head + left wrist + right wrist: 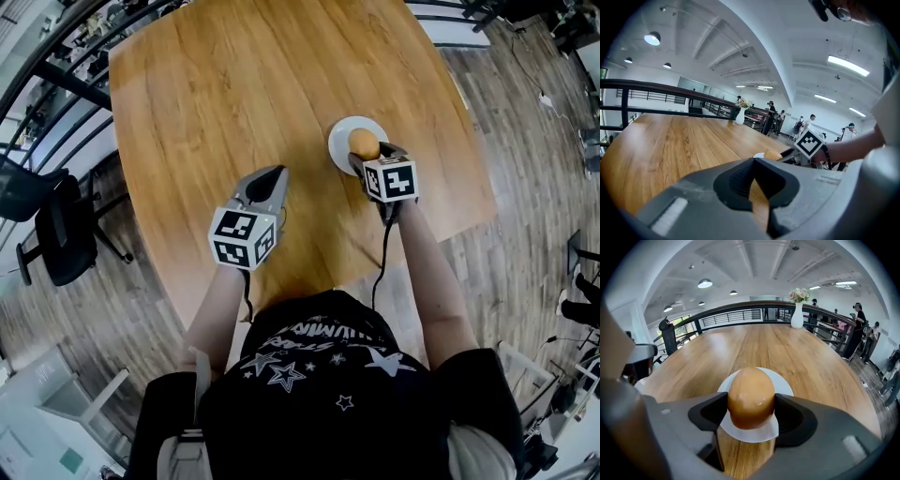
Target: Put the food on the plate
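Head view: our right claw (377, 157) pinches the round brown food (364, 142) over the white plate (339, 131), which lies just beneath its tips on the bench (234, 84). Our left claw (270, 180) hangs well apart, off to its side.

Left gripper view: the left claw (752, 163) is pressed together on nothing, with the food (772, 154) ahead of it and off to one side.

Right gripper view: the food (751, 397) sits clamped between the pads of the right claw (751, 412), and the plate (785, 386) shows beyond and under it. We cannot tell whether the food touches the plate. If we let go while it hangs above, we judge it may roll off onto the bench.
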The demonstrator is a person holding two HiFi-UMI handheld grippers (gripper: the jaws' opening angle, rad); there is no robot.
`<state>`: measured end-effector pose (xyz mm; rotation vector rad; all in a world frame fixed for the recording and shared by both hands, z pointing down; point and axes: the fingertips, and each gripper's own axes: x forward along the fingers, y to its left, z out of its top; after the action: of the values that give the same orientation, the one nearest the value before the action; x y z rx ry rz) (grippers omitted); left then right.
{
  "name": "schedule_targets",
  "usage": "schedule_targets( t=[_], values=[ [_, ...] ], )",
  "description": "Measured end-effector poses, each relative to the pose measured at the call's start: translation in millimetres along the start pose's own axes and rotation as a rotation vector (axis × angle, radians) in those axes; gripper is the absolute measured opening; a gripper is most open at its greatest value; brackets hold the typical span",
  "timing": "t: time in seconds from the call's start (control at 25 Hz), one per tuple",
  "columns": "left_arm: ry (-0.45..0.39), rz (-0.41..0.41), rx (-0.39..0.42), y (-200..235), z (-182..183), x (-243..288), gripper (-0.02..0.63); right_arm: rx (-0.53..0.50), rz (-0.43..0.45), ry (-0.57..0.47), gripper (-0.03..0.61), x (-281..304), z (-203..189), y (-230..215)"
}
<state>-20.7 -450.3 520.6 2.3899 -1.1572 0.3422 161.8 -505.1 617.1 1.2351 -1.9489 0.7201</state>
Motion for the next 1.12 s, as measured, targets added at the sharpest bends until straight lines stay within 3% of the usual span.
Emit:
schedule_targets(
  t=[0.6, 0.96, 1.12],
  values=[
    [-0.004, 0.002, -0.004, -6.3, -2.0, -2.0, 0.002, -0.073, -0.039, 0.027, 0.325, 8.9, 8.0, 0.8],
    [-0.020, 0.015, -0.013, -3.9, -1.6, -11.0, 0.002, -0.075, -0.042, 0.002, 0.402, 7.4, 9.5, 2.9],
    [-0.025, 0.021, -0.020, -6.4, -4.5, -18.0, 0.002, -0.064, -0.058, 0.001, 0.403, -0.3, 5.6, 1.5]
  ],
)
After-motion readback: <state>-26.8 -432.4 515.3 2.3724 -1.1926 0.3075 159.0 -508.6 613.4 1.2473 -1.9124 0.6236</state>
